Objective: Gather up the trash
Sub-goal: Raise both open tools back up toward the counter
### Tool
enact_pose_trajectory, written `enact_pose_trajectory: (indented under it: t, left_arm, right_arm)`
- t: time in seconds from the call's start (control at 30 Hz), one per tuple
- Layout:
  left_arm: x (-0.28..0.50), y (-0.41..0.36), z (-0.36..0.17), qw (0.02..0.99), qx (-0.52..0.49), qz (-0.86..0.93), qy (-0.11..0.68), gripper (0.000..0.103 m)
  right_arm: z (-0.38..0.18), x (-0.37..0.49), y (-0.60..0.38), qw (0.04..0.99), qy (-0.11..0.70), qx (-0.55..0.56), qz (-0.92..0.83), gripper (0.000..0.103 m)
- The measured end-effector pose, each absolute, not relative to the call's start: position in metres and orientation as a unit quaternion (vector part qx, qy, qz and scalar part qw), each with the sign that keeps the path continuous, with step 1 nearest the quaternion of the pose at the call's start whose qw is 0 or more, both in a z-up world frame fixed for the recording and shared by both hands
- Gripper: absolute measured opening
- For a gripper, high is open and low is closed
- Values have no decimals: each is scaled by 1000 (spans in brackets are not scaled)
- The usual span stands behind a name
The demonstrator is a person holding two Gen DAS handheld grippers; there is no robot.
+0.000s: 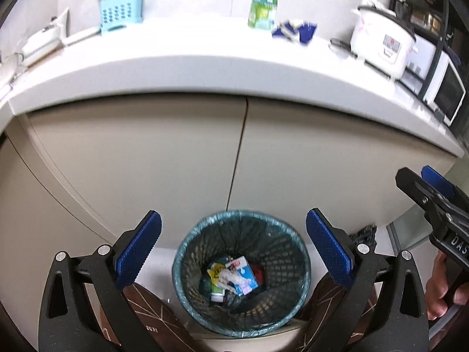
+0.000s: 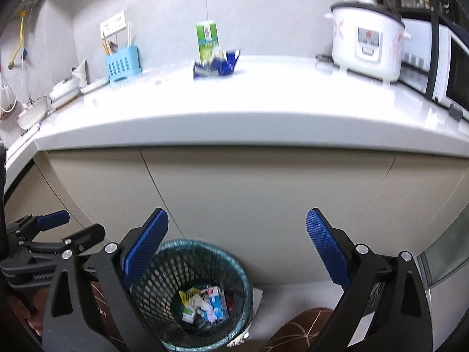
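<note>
Trash already lies in the bin (image 1: 241, 272) on the floor below both spread, empty claws, left (image 1: 233, 246) and right (image 2: 237, 248), so next likely comes reaching up for the blue wrapper (image 2: 217, 66) and green carton (image 2: 208, 42) on the bench (image 2: 234, 111)

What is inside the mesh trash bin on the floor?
The trash bin has a green liner and holds a loose pile: a white-and-blue carton, a yellow wrapper, crumpled white scraps and something red. Whatever lies beneath the pile is covered. Both grippers are open and empty.
</note>
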State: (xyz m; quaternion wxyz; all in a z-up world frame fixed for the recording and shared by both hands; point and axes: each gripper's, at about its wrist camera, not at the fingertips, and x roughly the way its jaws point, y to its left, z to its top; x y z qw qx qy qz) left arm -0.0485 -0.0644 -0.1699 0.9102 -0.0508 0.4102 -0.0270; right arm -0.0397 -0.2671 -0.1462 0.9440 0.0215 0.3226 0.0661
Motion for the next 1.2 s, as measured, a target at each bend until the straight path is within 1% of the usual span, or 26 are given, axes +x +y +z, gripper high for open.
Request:
enact_pose_trajectory:
  t: [0.23,0.4,0.63,0.93,1.2]
  left_arm:
    - [-44,-62,-117,928,-35,-18,372,97]
    - [-33,-57,-85,934,-36,-15,355,97]
    - [-19,-50,-49,937,-48,-4,345,97]
    - [21,-43,-22,937,-55,11,346,97]
    - [71,-39,-16,933,-56,19,355,97]
  right_arm:
    - [-102,-36,-272,959,279,16,54,95]
    - [-73,-28,-272,962,266,6,55,95]
    - [-35,-18,-280,964,260,20,62,95]
    - [-4,30,-277,957,277,34,73,95]
    - [2,83,-264,951,296,38,87,95]
